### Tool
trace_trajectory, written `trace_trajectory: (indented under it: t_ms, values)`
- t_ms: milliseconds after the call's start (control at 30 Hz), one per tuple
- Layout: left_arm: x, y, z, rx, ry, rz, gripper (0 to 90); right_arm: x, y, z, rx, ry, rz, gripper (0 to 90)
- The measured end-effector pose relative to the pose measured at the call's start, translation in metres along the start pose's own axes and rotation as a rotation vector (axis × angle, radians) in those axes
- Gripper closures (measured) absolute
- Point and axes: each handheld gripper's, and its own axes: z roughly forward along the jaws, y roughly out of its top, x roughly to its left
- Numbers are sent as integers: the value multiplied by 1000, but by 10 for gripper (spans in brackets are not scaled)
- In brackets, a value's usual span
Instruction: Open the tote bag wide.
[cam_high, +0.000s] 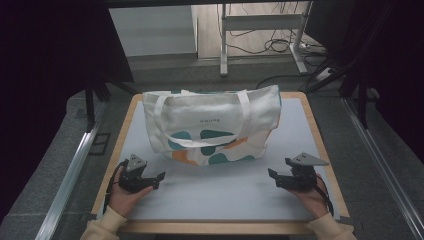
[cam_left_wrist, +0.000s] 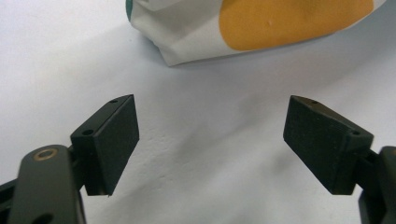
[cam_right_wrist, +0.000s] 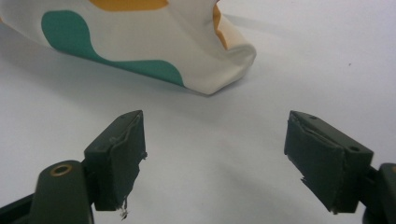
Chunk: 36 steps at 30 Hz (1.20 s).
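Left gripper (cam_left_wrist: 210, 140): jaws stood apart, empty.
Right gripper (cam_right_wrist: 212, 149): jaws apart, empty.
Bag (cam_high: 212, 125): lay ahead of both grippers.

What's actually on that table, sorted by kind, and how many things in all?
Tote bag: 1
Handheld grippers: 2, the left gripper and the right gripper, both open and short of the bag
Total: 3
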Motion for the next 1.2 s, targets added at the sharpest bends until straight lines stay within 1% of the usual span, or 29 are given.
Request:
trace_trajectory:
  t_ms: [100,200,300,500,733,833,867,1100,1133,1200]
  values:
    - [1,-2,-3,-15,11,-6,187,0,1,0,-7,-4,-5,223]
    - [3,-4,-5,-23,17,-13,187,0,2,0,-9,-12,-21,233]
    - [3,-4,-8,-33,20,-16,189,1,3,2,-5,-5,-26,241]
    - [3,-4,-11,-45,13,-9,199,2,2,3,9,1,-24,249]
    - [5,-4,-11,-36,4,-14,203,0,3,2,8,4,-14,259]
    - [5,-4,-12,-46,-2,-15,208,0,3,2,8,7,-12,261]
    - [4,-2,-14,-52,6,-2,210,0,4,1,6,10,-9,264]
    - [5,1,-16,-66,-6,-7,214,0,8,-3,-3,28,-10,266]
    - [6,3,-18,-74,-16,-9,223,0,9,-4,-4,29,-10,267]
    - [7,6,-21,-89,-20,-13,235,0,10,-6,-10,30,-9,267]
